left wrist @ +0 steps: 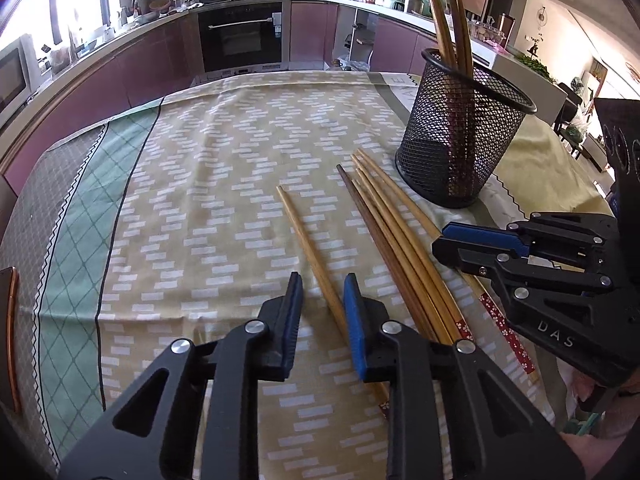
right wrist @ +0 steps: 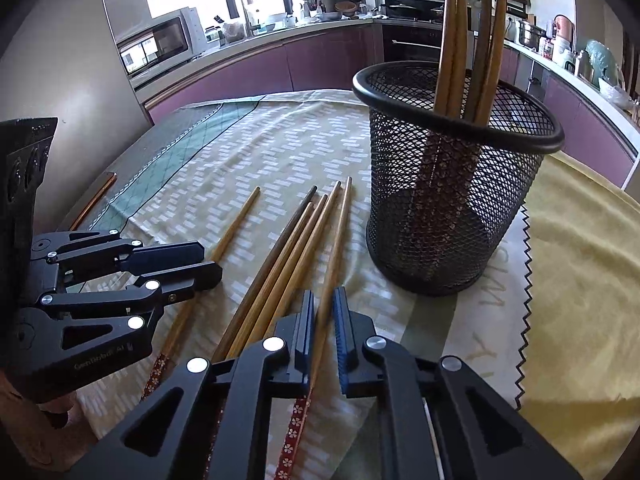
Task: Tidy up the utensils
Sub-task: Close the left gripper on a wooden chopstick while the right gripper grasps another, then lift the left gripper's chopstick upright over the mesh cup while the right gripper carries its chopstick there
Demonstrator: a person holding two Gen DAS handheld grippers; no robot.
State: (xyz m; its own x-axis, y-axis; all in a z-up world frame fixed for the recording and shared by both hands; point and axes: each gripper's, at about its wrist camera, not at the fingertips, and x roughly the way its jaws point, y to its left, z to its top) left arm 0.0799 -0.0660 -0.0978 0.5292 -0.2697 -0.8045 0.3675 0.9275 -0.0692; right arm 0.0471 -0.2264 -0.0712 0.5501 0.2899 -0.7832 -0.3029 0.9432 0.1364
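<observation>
A black mesh holder (left wrist: 460, 140) (right wrist: 440, 208) stands on the tablecloth with several wooden chopsticks (right wrist: 456, 40) upright in it. Several more chopsticks (left wrist: 384, 224) (right wrist: 280, 256) lie bundled in front of it. One light chopstick (left wrist: 304, 236) (right wrist: 236, 224) lies apart on the left. My left gripper (left wrist: 322, 280) (right wrist: 210, 258) is low over it, jaws narrow, the stick between the pads with a gap still showing. My right gripper (right wrist: 323, 296) (left wrist: 439, 238) is shut on the rightmost chopstick (right wrist: 340, 220), just above its flower-patterned end.
A patterned tablecloth (left wrist: 200, 200) covers the table, with a yellow cloth (right wrist: 580, 280) at the right. A copper-edged object (left wrist: 14, 340) lies at the table's left edge. Kitchen counters and an oven (left wrist: 240, 36) run behind the table.
</observation>
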